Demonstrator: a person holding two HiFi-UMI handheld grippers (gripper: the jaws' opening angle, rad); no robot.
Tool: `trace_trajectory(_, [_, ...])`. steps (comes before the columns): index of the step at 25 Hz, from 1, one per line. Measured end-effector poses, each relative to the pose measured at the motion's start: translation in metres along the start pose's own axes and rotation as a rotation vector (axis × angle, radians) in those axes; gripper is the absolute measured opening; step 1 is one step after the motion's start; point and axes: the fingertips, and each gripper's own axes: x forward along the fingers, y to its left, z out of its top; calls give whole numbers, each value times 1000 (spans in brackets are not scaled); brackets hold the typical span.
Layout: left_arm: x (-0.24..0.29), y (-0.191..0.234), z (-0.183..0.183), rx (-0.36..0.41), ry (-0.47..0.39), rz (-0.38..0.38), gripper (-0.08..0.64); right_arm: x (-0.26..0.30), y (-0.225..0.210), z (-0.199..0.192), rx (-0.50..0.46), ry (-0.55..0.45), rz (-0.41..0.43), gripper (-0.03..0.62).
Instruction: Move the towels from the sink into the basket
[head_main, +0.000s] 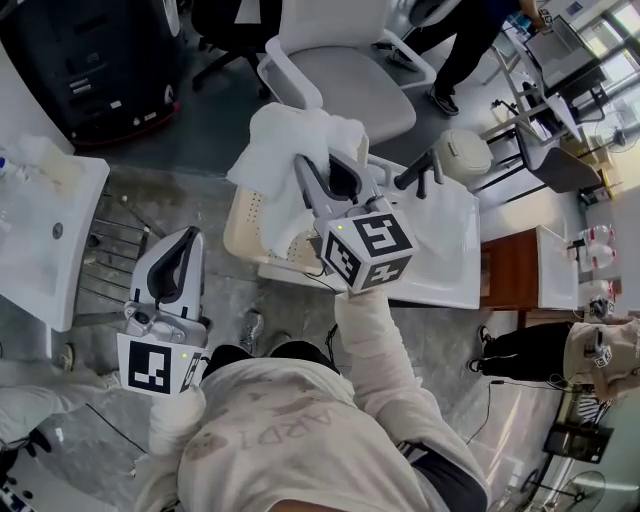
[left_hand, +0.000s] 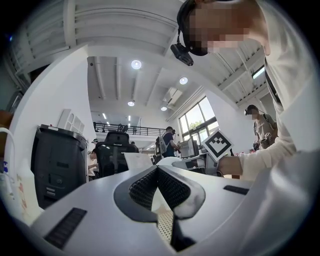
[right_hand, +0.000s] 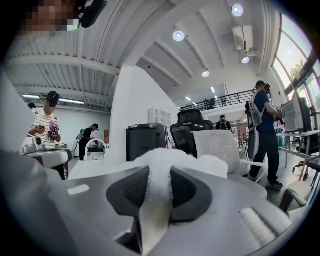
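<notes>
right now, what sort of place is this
Most likely a big open lab or office hall: a grey office chair, a white sink set up on the floor, and a high beamed ceiling with round ceiling lights.

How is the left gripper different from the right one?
The right gripper has its jaws clamped on a white towel; the left gripper has its jaws shut on nothing. The right gripper is over the basket; the left gripper is off to the side, away from it. Both are the same grey kind.
</notes>
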Motion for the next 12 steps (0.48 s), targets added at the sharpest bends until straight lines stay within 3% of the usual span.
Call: trace_trajectory(12, [9, 9, 1, 5, 1, 6, 6, 24, -17, -40, 70, 93, -26, 103])
